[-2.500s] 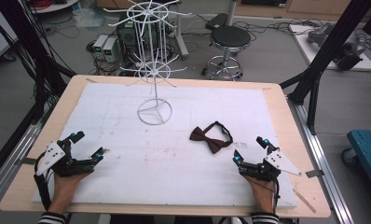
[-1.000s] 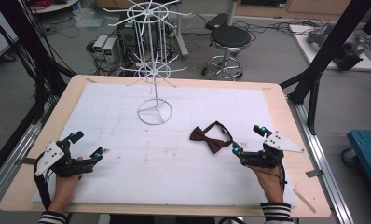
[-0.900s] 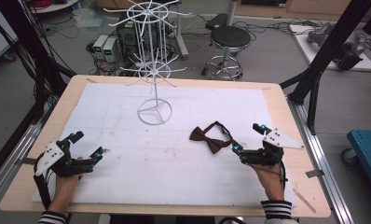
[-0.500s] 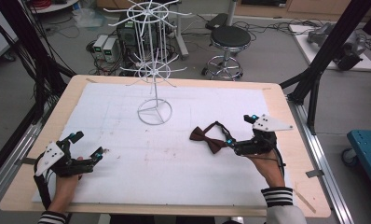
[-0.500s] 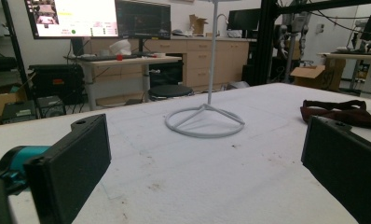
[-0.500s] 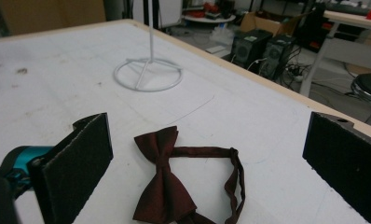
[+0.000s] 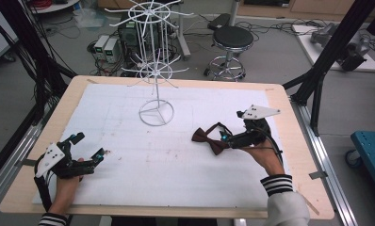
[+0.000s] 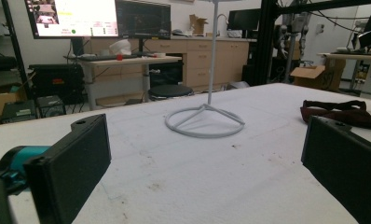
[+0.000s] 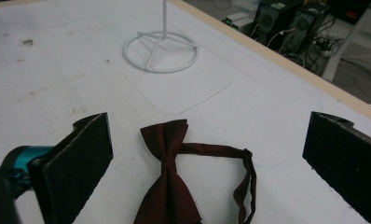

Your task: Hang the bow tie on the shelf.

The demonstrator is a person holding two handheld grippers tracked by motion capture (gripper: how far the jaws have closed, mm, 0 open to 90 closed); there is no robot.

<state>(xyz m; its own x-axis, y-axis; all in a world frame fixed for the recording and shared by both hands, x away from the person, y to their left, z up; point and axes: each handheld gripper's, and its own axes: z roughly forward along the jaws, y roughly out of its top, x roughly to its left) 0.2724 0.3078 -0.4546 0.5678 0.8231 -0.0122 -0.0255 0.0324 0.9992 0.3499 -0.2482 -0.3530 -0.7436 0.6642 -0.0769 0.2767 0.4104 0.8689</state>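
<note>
**Desk:** What have you got at the table right now?

**Me:** My right gripper (image 7: 229, 139) sits just at the bow tie (image 7: 209, 140), jaws spread wide and holding nothing. In the right gripper view (image 9: 207, 154) the dark red bow tie (image 9: 167, 182) lies flat on the white table cover (image 9: 58, 65) between my two black jaws, its knot about midway, one wing pointing away from me and the other running under the bottom edge. Its strap (image 9: 239, 177) loops out to the side, still inside the gap, and neither pad touches the cloth as far as I can tell.

**Desk:** And the other hand?

**Me:** My left gripper (image 7: 89, 148) rests low at the near left corner of the table (image 7: 72, 94), well apart from the tie. Its jaws are also parted and empty. In the left gripper view (image 8: 207, 158) the cover shows bare between them, speckled with small marks.

**Desk:** Anything else in frame?

**Me:** A white wire rack (image 7: 155, 70) stands upright toward the far side of the table, its round base (image 7: 156, 112) between the two grippers and beyond the tie. From the left gripper view the base ring (image 8: 204, 123) sits ahead, with the bow tie (image 8: 337, 114) off past the right-hand jaw.
</note>
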